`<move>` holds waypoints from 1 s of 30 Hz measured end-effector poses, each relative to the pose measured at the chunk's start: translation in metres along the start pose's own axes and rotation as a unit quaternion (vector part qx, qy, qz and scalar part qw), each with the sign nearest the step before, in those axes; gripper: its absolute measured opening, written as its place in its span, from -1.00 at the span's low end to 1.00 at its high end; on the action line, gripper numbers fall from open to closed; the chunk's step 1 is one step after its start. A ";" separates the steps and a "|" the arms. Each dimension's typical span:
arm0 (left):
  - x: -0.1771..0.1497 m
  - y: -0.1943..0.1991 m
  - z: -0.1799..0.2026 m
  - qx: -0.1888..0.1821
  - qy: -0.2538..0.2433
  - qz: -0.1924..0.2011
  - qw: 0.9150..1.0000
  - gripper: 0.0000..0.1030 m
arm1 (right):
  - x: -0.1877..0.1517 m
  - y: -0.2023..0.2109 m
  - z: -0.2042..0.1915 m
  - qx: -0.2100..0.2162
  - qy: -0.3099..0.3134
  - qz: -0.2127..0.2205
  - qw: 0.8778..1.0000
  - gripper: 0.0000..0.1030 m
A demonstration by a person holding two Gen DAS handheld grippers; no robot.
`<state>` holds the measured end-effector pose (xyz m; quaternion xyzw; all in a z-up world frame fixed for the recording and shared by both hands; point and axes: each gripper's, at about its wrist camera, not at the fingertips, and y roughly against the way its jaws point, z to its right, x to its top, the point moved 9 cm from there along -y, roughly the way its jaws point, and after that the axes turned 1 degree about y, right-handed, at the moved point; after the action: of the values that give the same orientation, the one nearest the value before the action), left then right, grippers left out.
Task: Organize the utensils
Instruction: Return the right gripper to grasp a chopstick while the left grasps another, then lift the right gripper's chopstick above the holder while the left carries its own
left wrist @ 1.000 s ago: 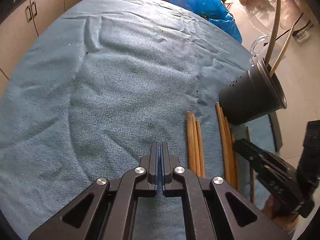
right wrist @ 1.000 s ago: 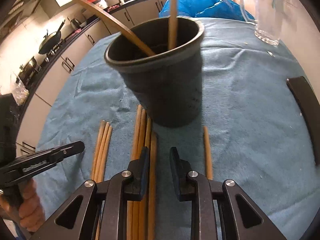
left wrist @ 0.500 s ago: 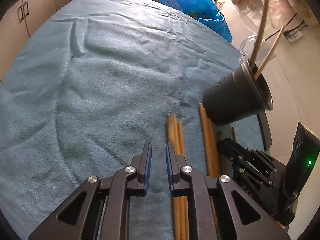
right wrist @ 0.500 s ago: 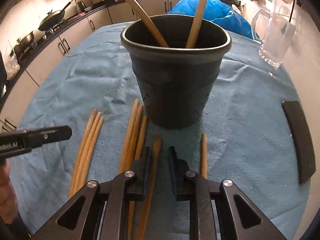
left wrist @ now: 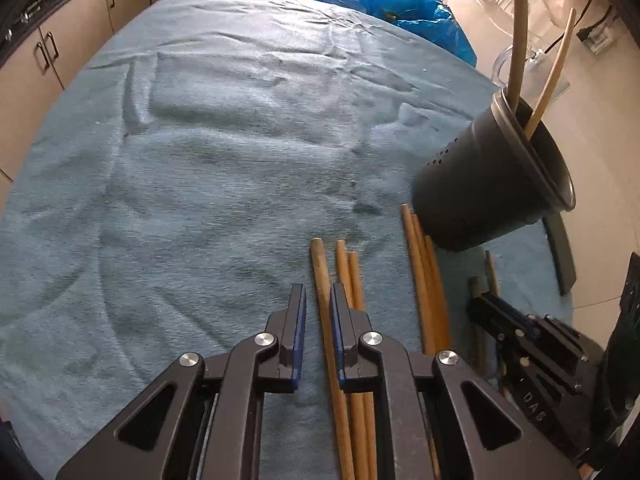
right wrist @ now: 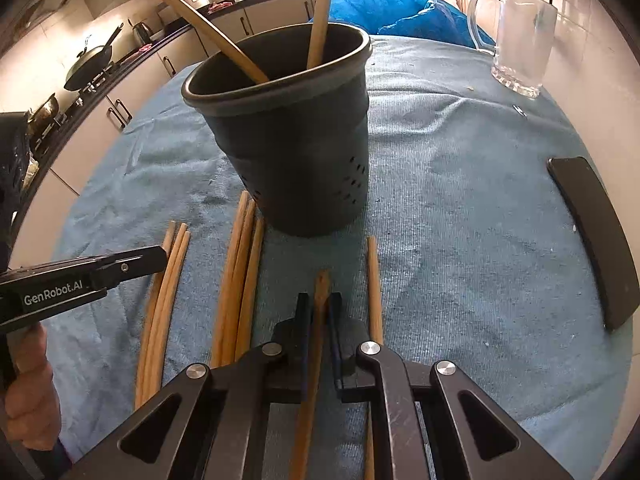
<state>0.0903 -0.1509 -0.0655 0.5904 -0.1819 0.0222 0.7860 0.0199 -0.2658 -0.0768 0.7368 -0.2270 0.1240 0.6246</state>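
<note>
Chopsticks are lying in loose groups on the blue towel (left wrist: 200,160) covering the table, just near of the black holder (right wrist: 288,140) — three at the left (right wrist: 168,288), a bundle (right wrist: 240,280) reaching the holder's base, and a single one (right wrist: 374,280) to the right. Two long wooden utensils (right wrist: 320,12) are already standing in the holder, leaning apart. The right gripper (right wrist: 319,308) is clenching its fingers on one flat-tipped stick (right wrist: 320,284), which is poking out past the fingertips toward the holder. The left gripper (left wrist: 318,300) is hovering with fingers released, straddling the leftmost stick (left wrist: 322,280) of the left group without visibly touching it. A glass pitcher (right wrist: 520,32) is standing far right, a blue plastic bag (right wrist: 392,4) is sitting behind the holder, and a dark flat object (right wrist: 596,236) is lying near the table's right edge.
</note>
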 end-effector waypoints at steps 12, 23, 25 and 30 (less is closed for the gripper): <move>-0.003 0.004 -0.005 0.037 -0.013 0.017 0.999 -0.86 | 0.011 -0.007 -0.006 -0.033 0.044 -0.003 0.998 -0.84; -0.010 0.102 -0.002 -0.013 -0.012 0.130 0.991 -0.87 | 0.013 0.075 -0.009 0.060 -0.017 0.112 0.992 -0.85; -0.012 0.128 0.004 -0.016 -0.019 0.159 0.987 -0.87 | 0.017 0.100 -0.009 0.065 -0.020 0.146 0.987 -0.85; -0.011 0.174 0.017 -0.014 -0.036 0.214 0.976 -0.87 | 0.021 0.146 -0.013 0.074 -0.021 0.207 0.975 -0.85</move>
<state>0.0325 -0.1120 0.0950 0.5270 -0.3326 0.1658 0.7643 -0.0319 -0.2736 0.0619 0.7203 -0.3776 0.2518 0.5246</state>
